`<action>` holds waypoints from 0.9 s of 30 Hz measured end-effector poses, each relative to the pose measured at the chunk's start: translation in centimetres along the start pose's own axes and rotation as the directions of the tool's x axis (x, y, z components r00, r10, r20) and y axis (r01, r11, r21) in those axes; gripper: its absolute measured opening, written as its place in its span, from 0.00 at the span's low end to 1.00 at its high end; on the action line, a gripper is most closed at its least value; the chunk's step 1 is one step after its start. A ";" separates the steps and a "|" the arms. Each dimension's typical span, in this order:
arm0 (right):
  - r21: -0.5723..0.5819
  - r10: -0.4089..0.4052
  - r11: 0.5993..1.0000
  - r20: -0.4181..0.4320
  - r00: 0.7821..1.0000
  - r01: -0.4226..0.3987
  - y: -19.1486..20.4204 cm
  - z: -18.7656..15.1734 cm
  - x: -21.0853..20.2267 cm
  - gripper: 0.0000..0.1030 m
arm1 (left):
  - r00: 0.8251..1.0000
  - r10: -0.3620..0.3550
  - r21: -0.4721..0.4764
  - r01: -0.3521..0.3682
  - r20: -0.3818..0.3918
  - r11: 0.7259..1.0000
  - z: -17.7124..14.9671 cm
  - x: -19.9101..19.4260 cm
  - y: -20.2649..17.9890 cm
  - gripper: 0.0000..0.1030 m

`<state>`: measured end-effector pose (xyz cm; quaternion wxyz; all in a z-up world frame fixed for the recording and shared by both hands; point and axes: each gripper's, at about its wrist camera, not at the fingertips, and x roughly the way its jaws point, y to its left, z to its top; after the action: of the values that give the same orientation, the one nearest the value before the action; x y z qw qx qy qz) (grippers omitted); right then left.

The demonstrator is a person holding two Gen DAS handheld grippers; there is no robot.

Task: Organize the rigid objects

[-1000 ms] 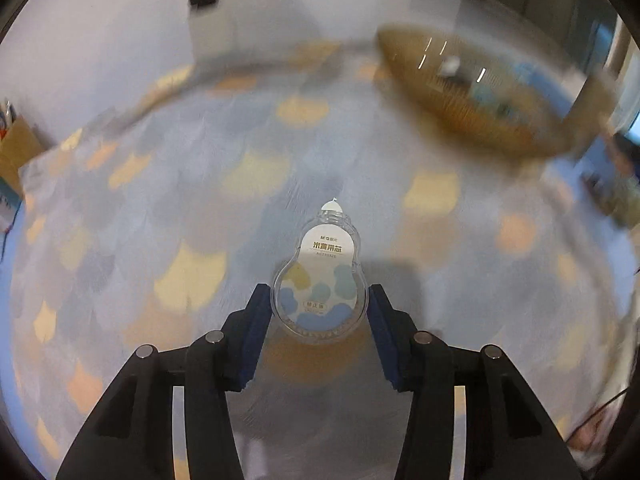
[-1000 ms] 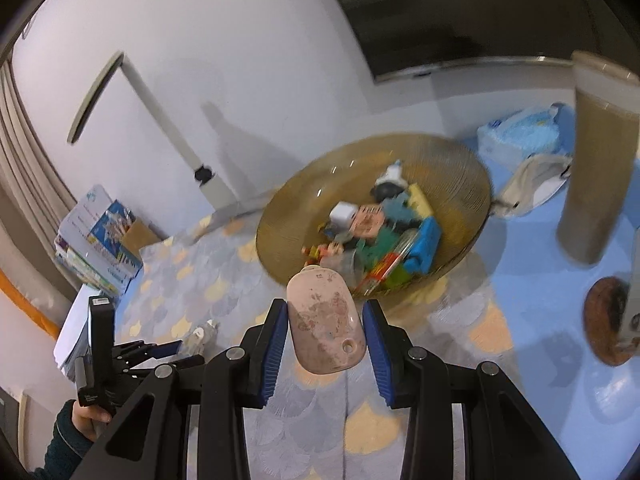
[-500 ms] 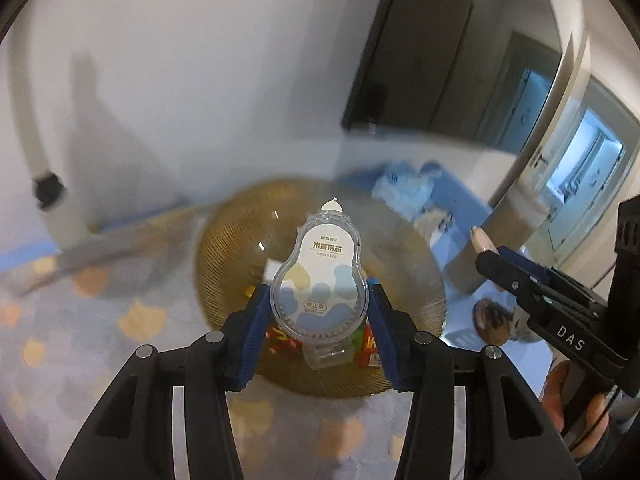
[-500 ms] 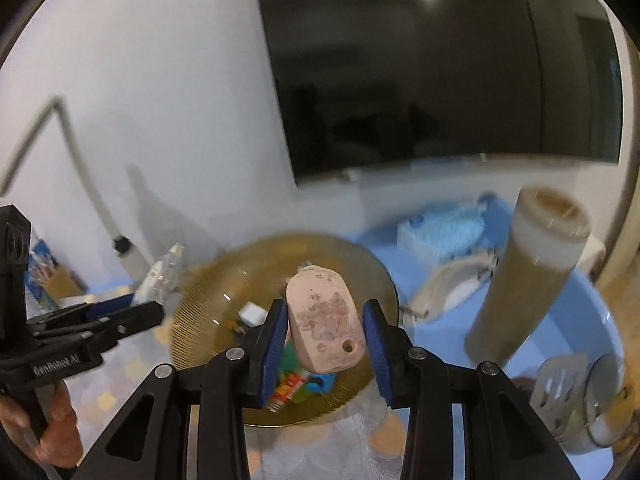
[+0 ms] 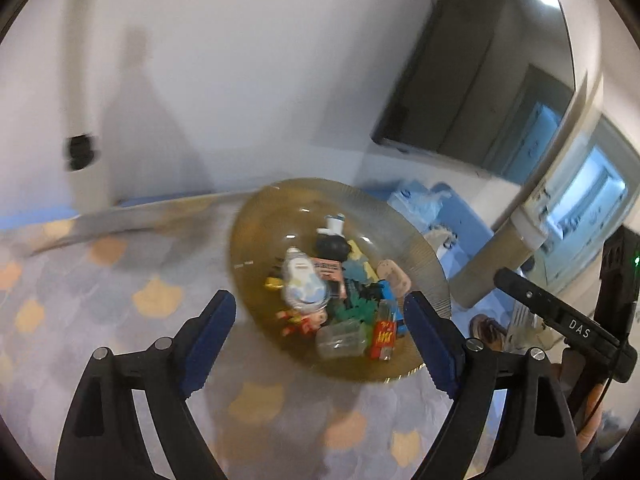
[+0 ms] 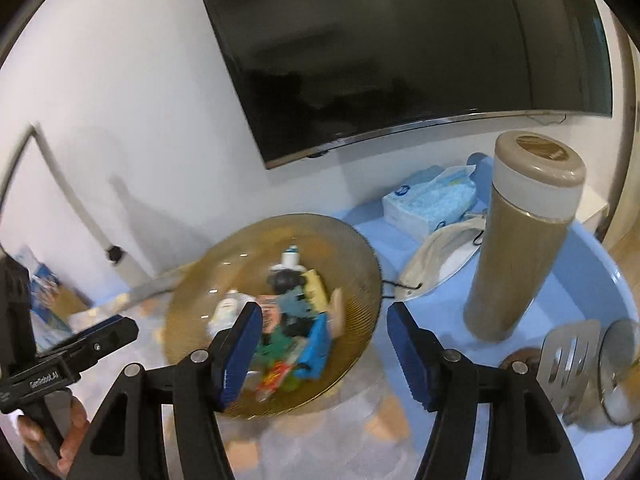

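An amber glass bowl (image 5: pixel 434 268) (image 6: pixel 362 252) holds several small rigid items. My left gripper (image 5: pixel 320 308) hovers above its near side. The jaws are opening and nothing is between them. The clear correction-tape dispenser (image 5: pixel 302 284) (image 6: pixel 226 308) lies loose in the bowl among the other items. My right gripper (image 6: pixel 324 320) hangs over the bowl from the right. Its jaws are also opening, with nothing between them. The pink speckled piece (image 6: pixel 338 312) (image 5: pixel 394 276) is free of the pads, blurred and tilted, at the bowl's right side.
A tall tan flask (image 6: pixel 524 240) stands right of the bowl, with a tissue pack (image 6: pixel 432 200) and a face mask (image 6: pixel 440 256) behind it. A slotted spatula (image 6: pixel 568 360) and a glass lid (image 6: pixel 620 368) lie at the right edge. A dark screen (image 6: pixel 400 40) hangs on the wall.
Both grippers carried their items over the bowl, then opened. The tape dispenser and the pink piece left the pads and dropped into the bowl.
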<state>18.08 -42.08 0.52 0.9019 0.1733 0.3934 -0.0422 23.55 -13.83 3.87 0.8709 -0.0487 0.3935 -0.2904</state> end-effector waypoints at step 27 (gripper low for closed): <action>-0.338 0.076 0.924 -0.290 0.954 -0.176 20.3 -19.0 7.5 0.63 | 0.897 0.430 -0.186 -0.441 -0.098 0.878 -17.6 -6.8 13.9 0.82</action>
<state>14.41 -16.03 -11.21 0.8567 0.0344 0.5020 0.1135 13.93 3.91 -8.13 0.8932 -0.0398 0.4454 -0.0467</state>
